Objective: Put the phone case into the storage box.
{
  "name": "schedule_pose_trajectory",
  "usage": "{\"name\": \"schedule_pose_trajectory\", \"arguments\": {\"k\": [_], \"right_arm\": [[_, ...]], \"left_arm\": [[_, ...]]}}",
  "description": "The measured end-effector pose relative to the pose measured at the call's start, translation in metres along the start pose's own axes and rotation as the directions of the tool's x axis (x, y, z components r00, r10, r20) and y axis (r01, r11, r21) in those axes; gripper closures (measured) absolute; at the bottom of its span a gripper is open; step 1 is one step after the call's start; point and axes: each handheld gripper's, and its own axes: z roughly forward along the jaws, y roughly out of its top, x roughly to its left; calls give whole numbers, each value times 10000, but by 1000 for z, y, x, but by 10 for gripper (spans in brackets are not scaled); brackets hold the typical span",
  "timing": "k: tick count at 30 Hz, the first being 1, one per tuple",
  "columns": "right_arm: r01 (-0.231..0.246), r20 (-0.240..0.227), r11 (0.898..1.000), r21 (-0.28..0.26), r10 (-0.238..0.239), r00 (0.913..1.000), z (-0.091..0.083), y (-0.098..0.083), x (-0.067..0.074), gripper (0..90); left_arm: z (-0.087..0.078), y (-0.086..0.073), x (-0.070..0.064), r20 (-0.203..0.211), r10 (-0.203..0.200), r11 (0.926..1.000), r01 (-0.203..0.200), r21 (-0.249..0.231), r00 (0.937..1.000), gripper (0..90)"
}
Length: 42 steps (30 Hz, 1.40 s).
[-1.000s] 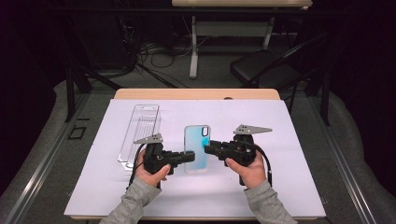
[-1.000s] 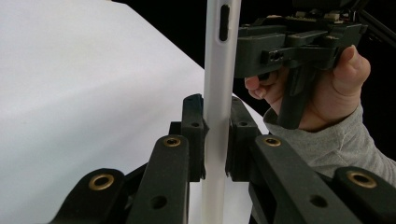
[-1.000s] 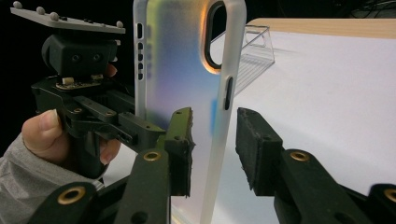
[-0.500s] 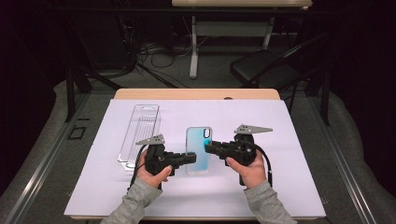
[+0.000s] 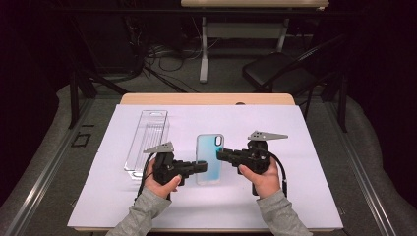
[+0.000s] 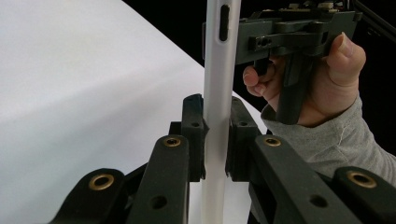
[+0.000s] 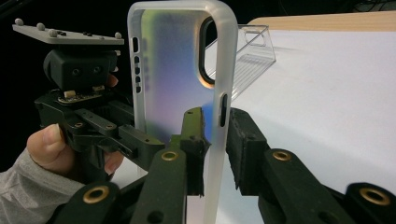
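You have the translucent, iridescent blue phone case with white frosted edges held between both tools, over the middle of the white sheet covering the table. Your left gripper comes in from the case's left side, and in the left gripper view its two black pads are pressed tight against the thin white edge of the case, so that claw is clamped narrow on it. Your right gripper meets the opposite long edge near the camera cut-out. Its jaws have just been closing, with the case rim between them; in the right gripper view the left pad touches the inside face of the case, while a slim gap shows between the rim and the other pad, so that claw is narrow around the edge but not fully pinched.

The only container is the clear plastic blister box with a hang tab, lying flat on the sheet to the left of the case and just beyond your left hand. It lies apart from the case, and nothing can be made out inside it. The same box appears behind the case in the right gripper view.
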Motion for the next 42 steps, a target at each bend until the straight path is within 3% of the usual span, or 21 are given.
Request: {"name": "schedule_pose_trajectory", "arguments": {"k": [42], "right_arm": [[-436, -88, 9989, -147, 434, 9990, -2, -1, -4, 831]], "left_arm": [[0, -1, 2, -25, -173, 9998, 173, -17, 9998, 812]]}}
